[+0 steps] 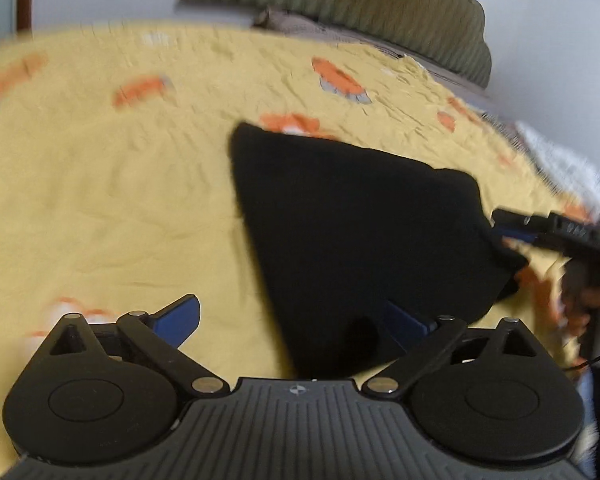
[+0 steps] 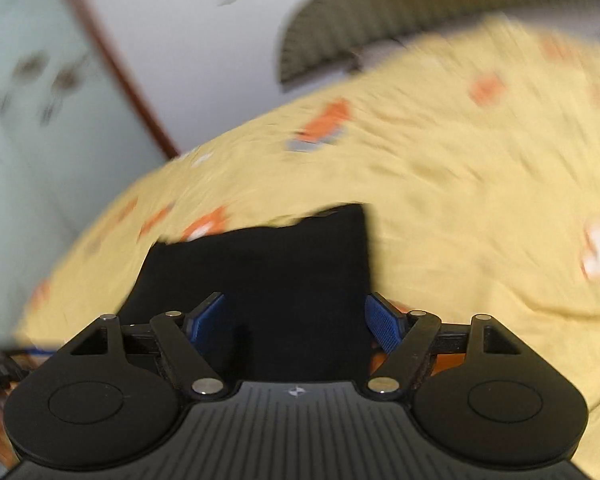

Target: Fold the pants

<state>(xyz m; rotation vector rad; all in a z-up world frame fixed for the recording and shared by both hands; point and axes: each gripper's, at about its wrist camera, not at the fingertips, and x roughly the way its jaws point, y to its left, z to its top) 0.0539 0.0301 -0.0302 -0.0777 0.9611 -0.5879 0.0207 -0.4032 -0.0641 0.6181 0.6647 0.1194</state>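
Yellow bedsheet (image 1: 100,200) with orange prints fills both views, a grey wall and a ribbed olive cushion (image 1: 360,4) behind it; both pictures are smeared by motion, so read fine detail with care. Your left gripper (image 1: 296,320) stands wide, its left pad bare over the sheet, its right pad half hidden behind a near corner of the pants (image 1: 340,232); nothing is pinched there. Your right gripper (image 2: 296,320) is also spread wide, with the black cloth lying between and beyond its pads; whether a pad touches it, you cannot tell. The pants lie on the bed as a compact black block with straight edges, so the folding looks near its end, or a last fold is being set up. Next, if another fold is due, close on the near corners evenly, lift together, and lay the edge square.
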